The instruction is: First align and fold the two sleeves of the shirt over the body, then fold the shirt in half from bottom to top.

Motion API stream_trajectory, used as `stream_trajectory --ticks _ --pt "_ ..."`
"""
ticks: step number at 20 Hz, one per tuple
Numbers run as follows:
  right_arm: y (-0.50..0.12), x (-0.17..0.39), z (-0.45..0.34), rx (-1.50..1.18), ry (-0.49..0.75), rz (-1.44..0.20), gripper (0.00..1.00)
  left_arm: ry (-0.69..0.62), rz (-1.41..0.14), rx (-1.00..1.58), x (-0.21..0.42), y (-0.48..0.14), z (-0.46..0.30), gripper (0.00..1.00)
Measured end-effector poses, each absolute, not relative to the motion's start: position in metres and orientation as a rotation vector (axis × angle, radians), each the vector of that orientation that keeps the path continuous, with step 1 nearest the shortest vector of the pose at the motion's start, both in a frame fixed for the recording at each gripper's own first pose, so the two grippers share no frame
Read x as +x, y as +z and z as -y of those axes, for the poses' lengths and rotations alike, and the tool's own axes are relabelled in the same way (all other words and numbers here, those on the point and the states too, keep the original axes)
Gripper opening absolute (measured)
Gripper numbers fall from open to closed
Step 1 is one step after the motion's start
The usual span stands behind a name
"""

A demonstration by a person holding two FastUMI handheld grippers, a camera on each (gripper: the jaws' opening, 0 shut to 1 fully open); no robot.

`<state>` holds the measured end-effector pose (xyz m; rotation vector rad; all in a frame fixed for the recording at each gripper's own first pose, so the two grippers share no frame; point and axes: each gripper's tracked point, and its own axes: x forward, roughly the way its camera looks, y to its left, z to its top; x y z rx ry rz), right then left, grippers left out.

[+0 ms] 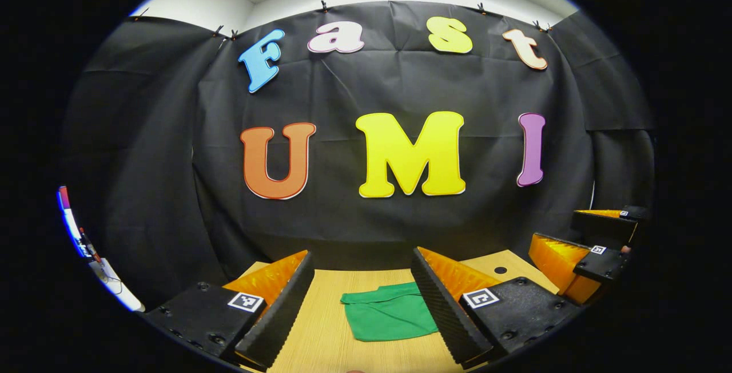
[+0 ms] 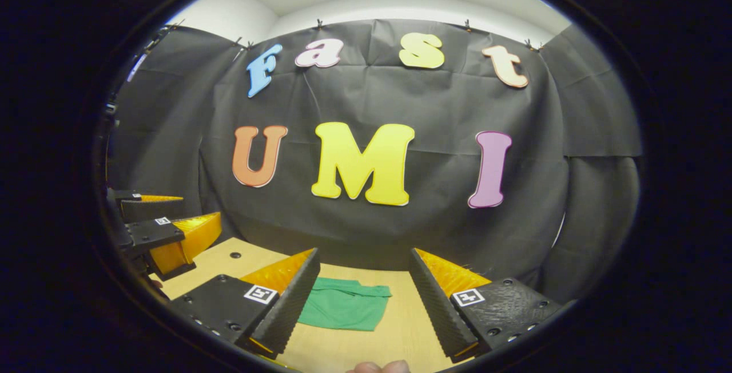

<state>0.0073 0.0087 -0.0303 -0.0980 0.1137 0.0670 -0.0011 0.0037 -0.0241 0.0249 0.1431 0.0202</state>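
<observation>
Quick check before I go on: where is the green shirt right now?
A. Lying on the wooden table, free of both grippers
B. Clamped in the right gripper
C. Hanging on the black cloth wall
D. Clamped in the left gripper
A. The green shirt lies flat on the wooden table, with the left gripper and the right gripper both open above it, touching nothing.

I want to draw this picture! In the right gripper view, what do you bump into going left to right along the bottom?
The other gripper at the left edge → this gripper's left finger → folded green shirt → bare wooden table → this gripper's right finger.
</observation>
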Motion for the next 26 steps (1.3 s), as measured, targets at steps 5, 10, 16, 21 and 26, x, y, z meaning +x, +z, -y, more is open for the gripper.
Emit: stream_trajectory --ticks 5,10,16,21,26 --pt "-0.029 0.013 -0.003 -0.100 0.054 -0.111 0.97 0.019 -0.144 0.024 0.006 -0.024 -0.002 1.00" --pt "-0.028 0.020 -0.007 -0.100 0.063 -0.106 0.95 0.017 -0.153 0.022 0.013 -0.028 0.001 1.00" --pt "-0.027 0.025 -0.009 -0.093 0.074 -0.091 0.95 0.031 -0.170 0.015 0.020 -0.034 0.001 1.00" --pt "-0.025 0.032 -0.006 -0.093 0.050 -0.084 0.95 0.039 -0.155 0.027 0.024 -0.032 0.001 1.00" --pt "-0.029 0.035 -0.008 -0.098 0.054 -0.093 0.95 0.033 -0.141 0.038 0.028 -0.029 0.005 1.00"
